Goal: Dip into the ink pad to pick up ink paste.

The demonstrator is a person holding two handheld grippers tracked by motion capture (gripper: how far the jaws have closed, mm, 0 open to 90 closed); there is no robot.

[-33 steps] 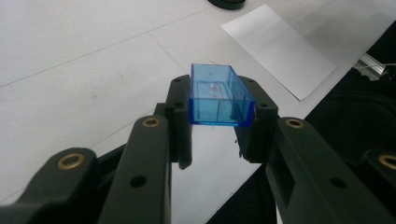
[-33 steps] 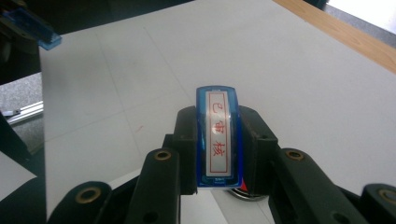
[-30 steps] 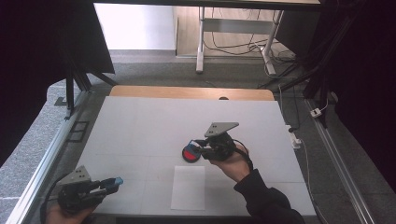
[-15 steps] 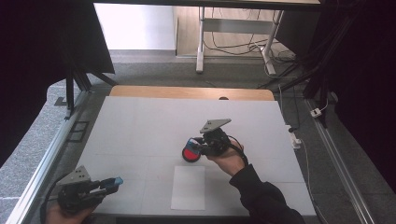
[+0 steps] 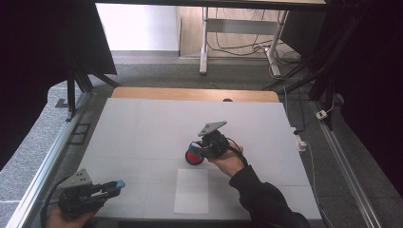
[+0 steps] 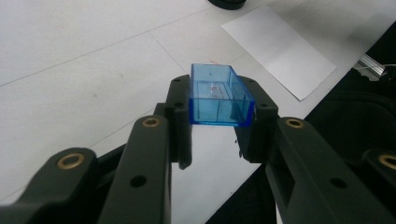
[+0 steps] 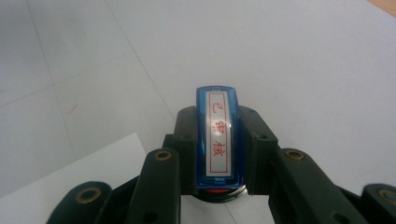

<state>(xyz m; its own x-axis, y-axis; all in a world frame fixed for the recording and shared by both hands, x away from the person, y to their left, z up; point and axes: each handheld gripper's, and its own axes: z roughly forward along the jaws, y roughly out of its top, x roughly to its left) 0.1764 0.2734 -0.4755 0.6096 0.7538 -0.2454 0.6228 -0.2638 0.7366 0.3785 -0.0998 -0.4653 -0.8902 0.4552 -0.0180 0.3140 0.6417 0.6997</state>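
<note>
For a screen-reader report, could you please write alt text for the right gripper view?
The right gripper is shut on a blue stamp, whose white label with red characters faces the camera. Below lies the white table, with a corner of a white paper sheet at lower left.

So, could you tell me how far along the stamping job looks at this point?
Done: the blue cap is off, clamped in the left gripper near the table edge. In hand: the right gripper grips the blue stamp over the round red ink pad. Left: the white paper sheet looks blank, so the print, and probably recapping, remain.
</note>
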